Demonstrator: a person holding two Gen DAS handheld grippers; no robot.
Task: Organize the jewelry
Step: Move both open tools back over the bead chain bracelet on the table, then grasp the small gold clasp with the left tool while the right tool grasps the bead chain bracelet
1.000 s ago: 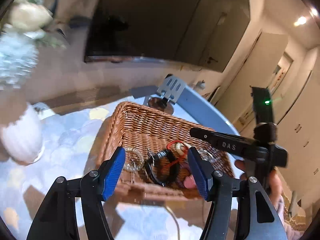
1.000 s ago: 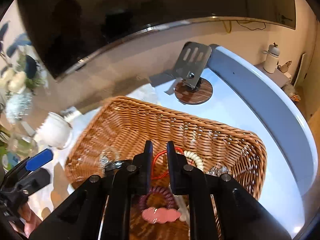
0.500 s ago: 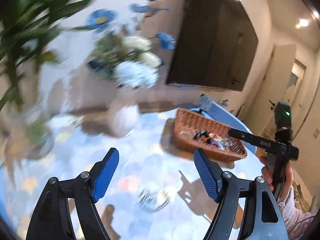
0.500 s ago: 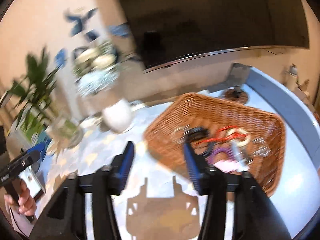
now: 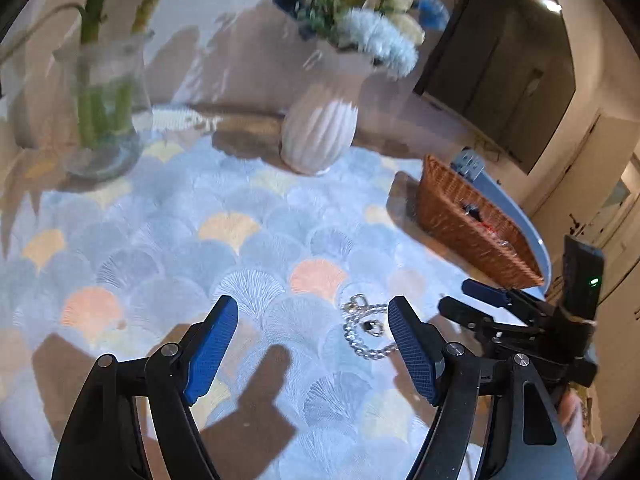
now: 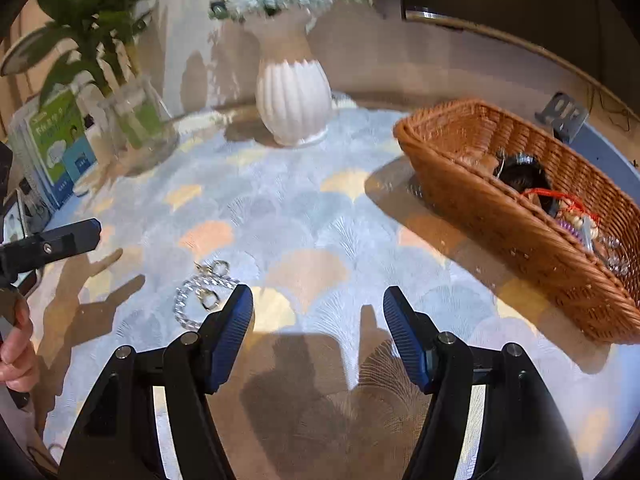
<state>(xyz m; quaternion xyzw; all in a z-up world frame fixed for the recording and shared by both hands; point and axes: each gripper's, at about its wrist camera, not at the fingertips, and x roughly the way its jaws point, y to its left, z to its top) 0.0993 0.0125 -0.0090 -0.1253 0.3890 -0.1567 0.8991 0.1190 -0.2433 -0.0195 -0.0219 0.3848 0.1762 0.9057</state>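
Both claws stand spread wide and hold nothing; the right claw (image 6: 318, 332) has just been opening, the left claw (image 5: 312, 346) widened a moment sooner. A silver chain (image 5: 366, 330) lies on the table (image 5: 168, 240) mid-cloth, just beside the left claw's right finger. The basket (image 6: 516, 216) of jewelry sits near the table's right edge, well apart, with bare cloth between. Only the right view shows the basket's contents clearly.
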